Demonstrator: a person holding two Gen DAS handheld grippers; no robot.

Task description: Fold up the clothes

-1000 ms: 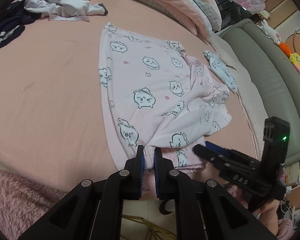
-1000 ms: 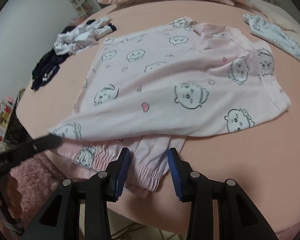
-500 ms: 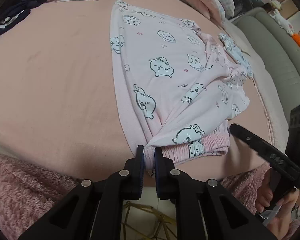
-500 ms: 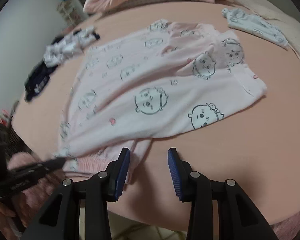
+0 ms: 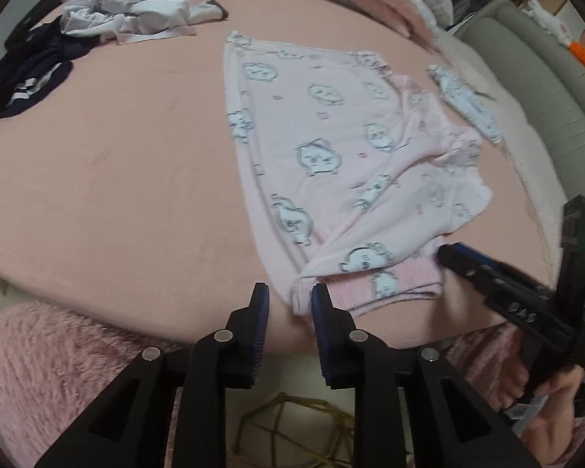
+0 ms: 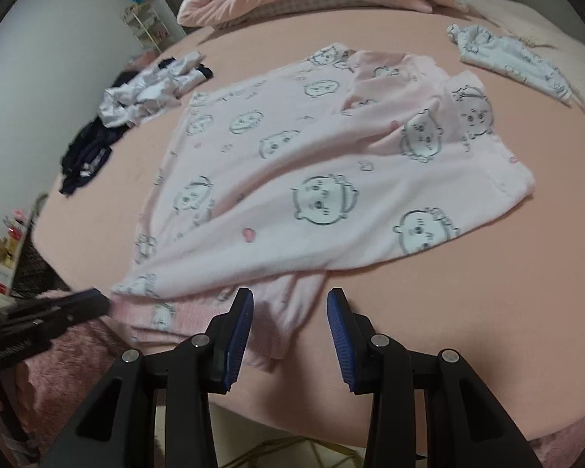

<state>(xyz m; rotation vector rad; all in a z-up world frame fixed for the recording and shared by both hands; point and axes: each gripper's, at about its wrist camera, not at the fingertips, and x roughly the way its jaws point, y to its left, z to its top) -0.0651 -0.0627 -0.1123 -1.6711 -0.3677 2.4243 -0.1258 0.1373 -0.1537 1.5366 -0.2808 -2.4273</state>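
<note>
Our left gripper (image 5: 288,304) is opening, the soft pink pajamas (image 5: 343,163) corner between its pads, at the bed (image 5: 117,179) edge; our right gripper (image 6: 290,325) gapes, gripping nothing.

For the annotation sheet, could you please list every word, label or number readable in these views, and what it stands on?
"DAS": raised letters on the right gripper arm, left wrist view; slightly blurred.
Lettering on the left gripper arm, right wrist view: too blurred to read.
Pink pyjama garment: cartoon faces only, no words.
</note>
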